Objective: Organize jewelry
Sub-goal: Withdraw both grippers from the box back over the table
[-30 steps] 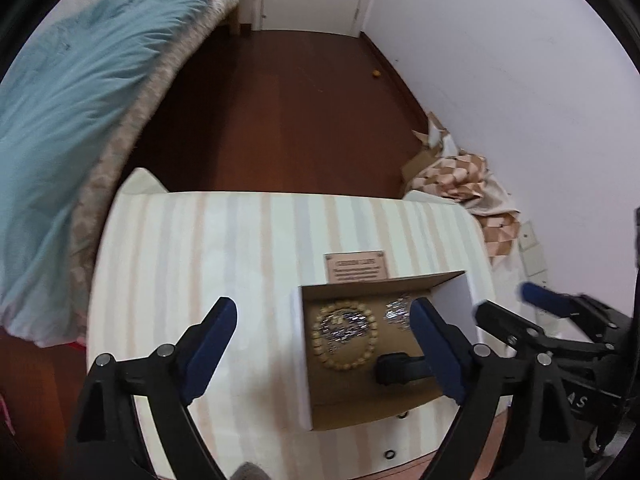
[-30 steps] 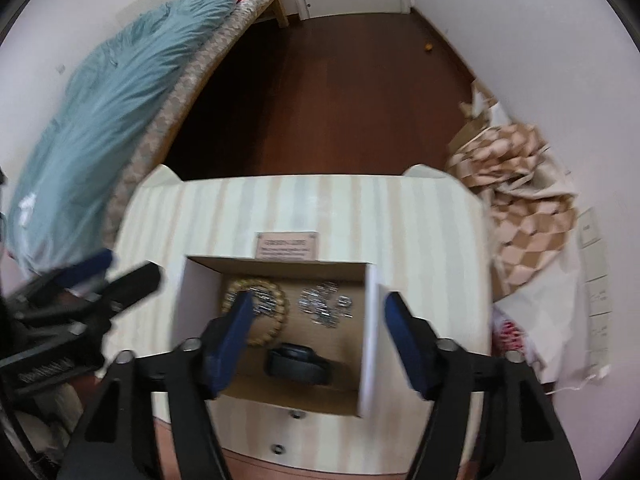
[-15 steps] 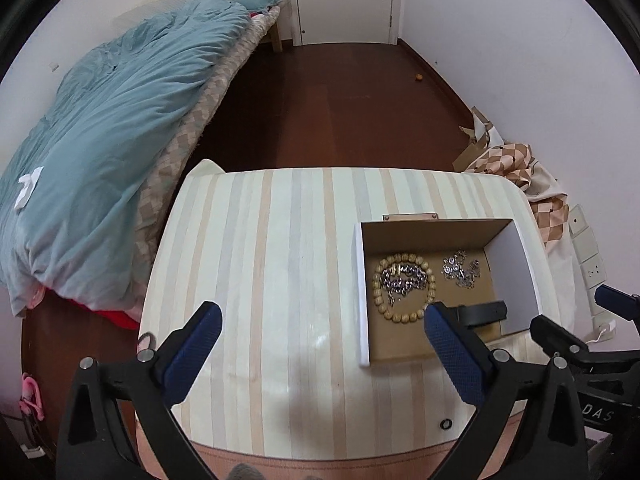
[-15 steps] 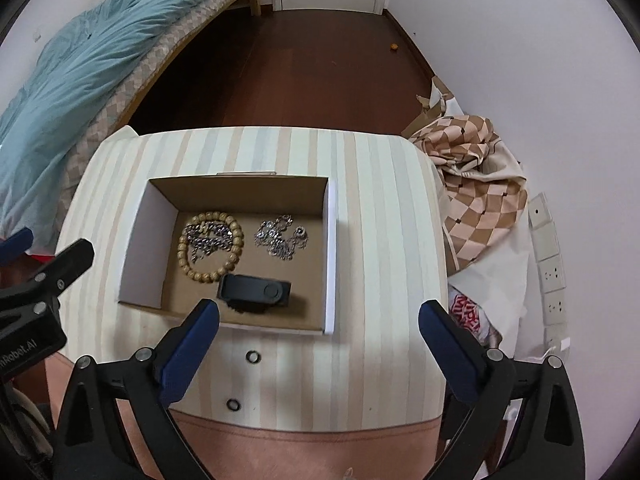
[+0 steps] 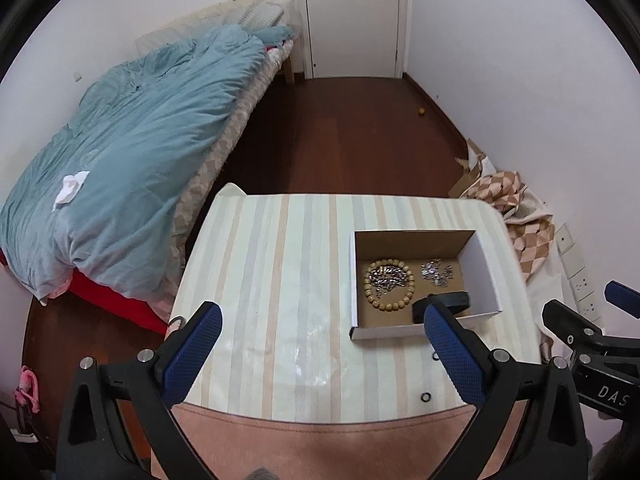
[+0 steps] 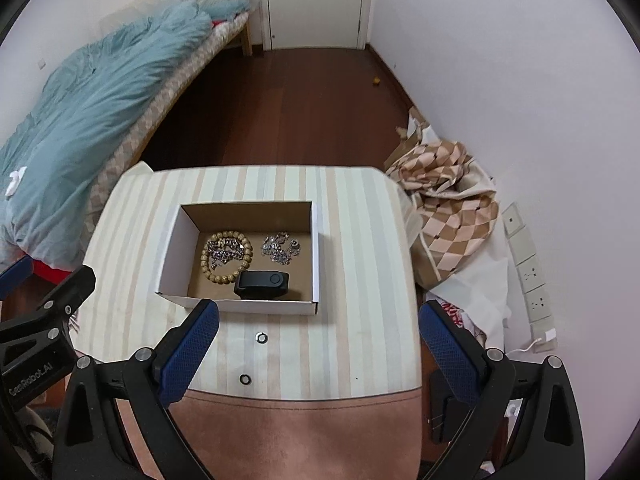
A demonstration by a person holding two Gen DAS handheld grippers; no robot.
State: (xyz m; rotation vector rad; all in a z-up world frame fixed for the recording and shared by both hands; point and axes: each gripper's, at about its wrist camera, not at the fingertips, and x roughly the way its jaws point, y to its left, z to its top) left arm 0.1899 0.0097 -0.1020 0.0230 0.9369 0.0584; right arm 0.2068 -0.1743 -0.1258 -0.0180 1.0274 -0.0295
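Note:
An open cardboard box (image 6: 172,248) (image 5: 480,264) stands on the striped table. Inside lie a wooden bead bracelet (image 6: 208,258) (image 5: 370,292) ringed around a silver chain (image 6: 226,250), a second silver chain (image 6: 280,248) (image 5: 436,272) and a black band (image 6: 262,282) (image 5: 444,302). Two small rings (image 6: 262,337) (image 6: 245,379) lie on the table in front of the box, also seen in the left wrist view (image 5: 426,397). My left gripper (image 5: 320,354) and right gripper (image 6: 318,354) are open, empty, held high above the table's near edge.
The striped table (image 6: 360,280) has a pink near edge. A bed with a blue quilt (image 5: 140,152) stands to the left. Checked cloth and bags (image 6: 452,208) lie by the right wall. Dark wood floor and a white door (image 5: 352,16) are beyond.
Both grippers have pulled back and up from the box, so the whole table and room now show. The box contents have not moved.

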